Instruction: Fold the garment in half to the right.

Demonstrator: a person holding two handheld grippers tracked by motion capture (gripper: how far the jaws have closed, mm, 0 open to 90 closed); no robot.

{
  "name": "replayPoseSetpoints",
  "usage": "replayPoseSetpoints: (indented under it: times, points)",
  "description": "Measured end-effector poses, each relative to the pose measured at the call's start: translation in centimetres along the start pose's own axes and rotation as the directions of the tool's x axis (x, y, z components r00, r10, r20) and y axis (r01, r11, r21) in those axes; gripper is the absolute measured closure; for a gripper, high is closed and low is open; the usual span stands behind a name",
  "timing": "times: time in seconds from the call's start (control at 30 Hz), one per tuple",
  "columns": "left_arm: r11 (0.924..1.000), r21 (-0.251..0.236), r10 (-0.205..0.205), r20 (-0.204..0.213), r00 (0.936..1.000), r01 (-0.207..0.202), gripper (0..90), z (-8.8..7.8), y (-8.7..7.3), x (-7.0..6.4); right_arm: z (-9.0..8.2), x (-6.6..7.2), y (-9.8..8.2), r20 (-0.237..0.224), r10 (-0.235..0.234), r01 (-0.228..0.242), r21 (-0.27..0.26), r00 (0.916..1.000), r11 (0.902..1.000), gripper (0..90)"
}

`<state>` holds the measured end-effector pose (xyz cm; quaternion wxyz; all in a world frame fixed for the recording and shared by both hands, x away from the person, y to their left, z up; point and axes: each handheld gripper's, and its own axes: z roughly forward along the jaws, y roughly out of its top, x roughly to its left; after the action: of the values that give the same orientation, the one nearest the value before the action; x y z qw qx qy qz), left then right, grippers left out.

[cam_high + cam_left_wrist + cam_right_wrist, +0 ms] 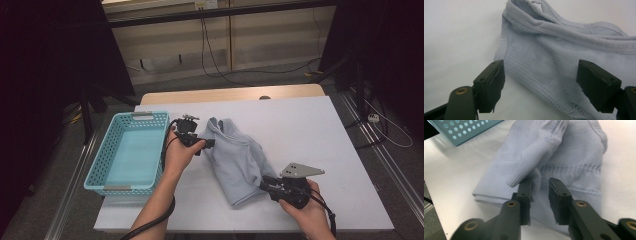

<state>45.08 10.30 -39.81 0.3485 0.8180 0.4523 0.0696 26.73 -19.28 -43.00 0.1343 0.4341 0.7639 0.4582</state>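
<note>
A pale grey-blue knit garment point(235, 160) lies folded into a long bundle on the white table point(310, 150), running from just beside the teal basket point(127, 152) at the left edge diagonally toward the near edge.

The left gripper point(209, 144) sits at the garment's far, collar end with its jaws standing wide apart. In the left gripper view the ribbed neckline and perforated panel of the garment point(554, 57) lie ahead of and between the pads, which press on nothing.

The right gripper point(263, 184) is at the near end of the bundle. In the right gripper view its jaws are parted by a narrow gap, a ribbed fold of cloth point(534, 162) draping against the left pad; the pads do not pinch it, so I judge the grip released.

With a gripper at each end, the placement suggests a fold just laid flat, and the basket stands close by, probably to receive the garment.
</note>
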Motion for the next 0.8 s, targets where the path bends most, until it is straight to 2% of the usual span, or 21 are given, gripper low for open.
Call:
replayPoseSetpoints:
  times: [0.07,0.2,0.33,0.43,0.47,0.63,0.73,0.8]
  points:
    - [1.0000,0.000,-0.008,0.008,0.9999,0.008,23.8,-0.2,-0.1,0.0,-0.1,-0.1,0.0,-0.011,0.009,-0.009,-0.006,0.9999,0.9999,58.6]
    - [0.9999,-0.010,0.014,0.007,0.9999,-0.014,22.8,-0.5,-0.3,-0.2,-0.2,0.1,-0.1,-0.006,-0.008,0.009,0.006,0.9999,0.9999,35.4]
    - [0.9998,-0.010,0.015,0.012,0.9998,-0.015,21.9,-0.4,-0.7,-0.3,0.1,0.6,0.0,-0.009,-0.011,0.011,0.004,0.9999,0.9999,23.5]
    - [0.9997,-0.005,0.023,0.013,0.9996,-0.023,21.7,-0.3,-0.8,-0.3,0.5,1.1,0.2,-0.001,-0.039,0.039,0.003,0.9992,0.9992,22.0]
    - [0.9997,-0.017,0.020,0.013,0.9997,-0.019,21.5,-0.3,-0.9,-0.3,0.6,1.2,0.3,0.003,-0.044,0.044,0.003,0.9990,0.9990,21.9]
    - [0.9998,-0.013,0.012,0.022,0.9997,-0.012,20.9,-0.2,-1.4,-0.2,1.1,1.0,1.0,0.031,-0.039,0.039,0.007,0.9988,0.9992,23.3]
    - [0.9998,-0.017,0.008,0.022,0.9997,-0.007,20.2,-0.5,-1.8,-0.1,1.2,0.6,1.6,0.072,-0.036,0.035,0.012,0.9967,0.9993,27.8]
    - [0.9999,-0.012,0.006,0.024,0.9997,-0.006,20.0,-0.7,-2.0,-0.1,1.2,0.3,2.1,0.100,-0.037,0.038,-0.010,0.9943,0.9992,31.6]
